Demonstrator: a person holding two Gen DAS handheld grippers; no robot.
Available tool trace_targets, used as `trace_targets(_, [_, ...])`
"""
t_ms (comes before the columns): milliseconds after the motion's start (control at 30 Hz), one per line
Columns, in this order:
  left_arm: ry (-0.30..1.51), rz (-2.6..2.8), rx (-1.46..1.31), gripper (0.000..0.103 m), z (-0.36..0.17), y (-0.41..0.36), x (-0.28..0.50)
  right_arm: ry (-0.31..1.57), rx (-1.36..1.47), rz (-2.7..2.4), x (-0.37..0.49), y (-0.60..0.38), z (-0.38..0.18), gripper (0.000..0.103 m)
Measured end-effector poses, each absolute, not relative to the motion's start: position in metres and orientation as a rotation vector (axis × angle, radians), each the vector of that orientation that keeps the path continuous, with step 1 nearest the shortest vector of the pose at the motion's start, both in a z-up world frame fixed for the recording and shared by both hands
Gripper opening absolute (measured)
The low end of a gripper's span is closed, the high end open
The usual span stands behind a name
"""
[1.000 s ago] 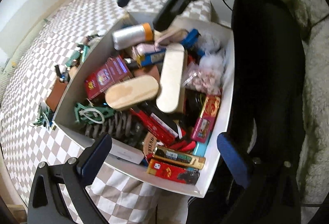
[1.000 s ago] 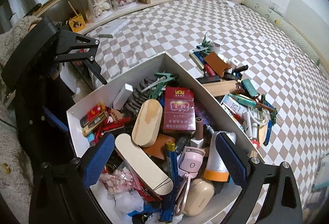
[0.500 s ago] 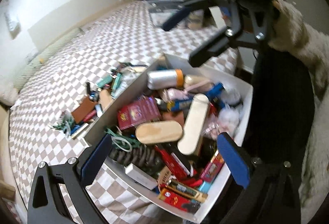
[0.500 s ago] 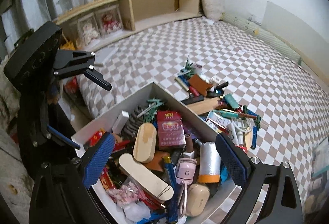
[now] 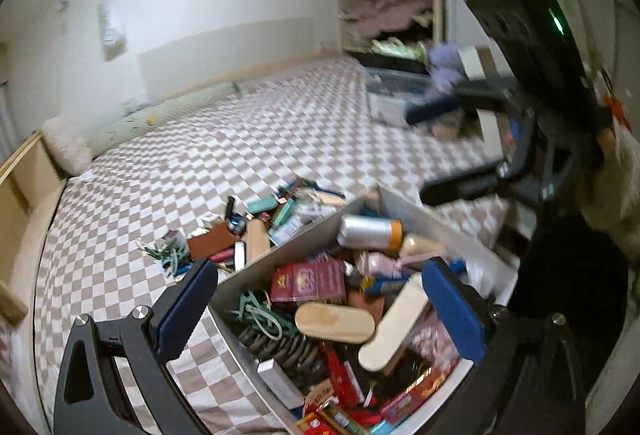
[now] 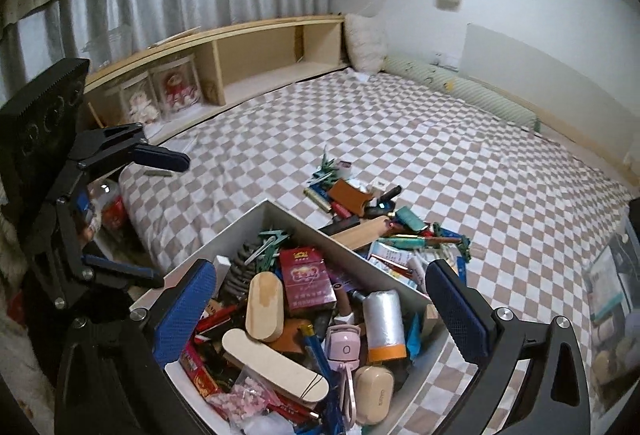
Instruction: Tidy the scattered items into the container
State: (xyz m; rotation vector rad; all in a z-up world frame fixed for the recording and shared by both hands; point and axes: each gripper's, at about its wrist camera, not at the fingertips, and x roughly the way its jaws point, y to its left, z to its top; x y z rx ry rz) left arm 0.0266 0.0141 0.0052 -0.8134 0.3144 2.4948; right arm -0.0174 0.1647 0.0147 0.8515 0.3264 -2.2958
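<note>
A white box (image 5: 416, 213) (image 6: 256, 213) full of small items sits on the checkered bed near its edge. Inside lie a red pack (image 6: 306, 281), wooden oval pieces (image 6: 264, 305), a silver tube with an orange cap (image 5: 370, 233) and a pink device (image 6: 344, 345). A pile of scattered items (image 5: 248, 235) (image 6: 368, 213) lies on the bed beside the box's far wall. My left gripper (image 5: 320, 315) is open and empty above the box. My right gripper (image 6: 320, 315) is open and empty above the box from the opposite side.
The checkered bed cover (image 6: 440, 139) stretches beyond the pile. A wooden shelf (image 6: 248, 55) with boxed dolls runs along the curtain side. A bolster (image 6: 460, 91) lies by the wall. A clear bin (image 5: 396, 95) stands at the bed's far corner.
Both grippers have lifted and tilted up away from the box, so more of the bed and room shows. Both stay open and empty.
</note>
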Motion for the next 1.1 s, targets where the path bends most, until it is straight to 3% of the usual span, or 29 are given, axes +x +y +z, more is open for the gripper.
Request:
trace_targets(367, [0.146, 2.733, -0.767, 0.103, 0.027, -0.002, 0.028, 0.235, 0.799, -2.421, -0.009, 0.174, 0.023, 0.103])
trace_targets(1100, [0.019, 2.941, -0.712, 0.103, 0.031, -0.009, 0.052, 0.107, 0.712, -2.626, 0.022, 0.188, 0.026, 0.103])
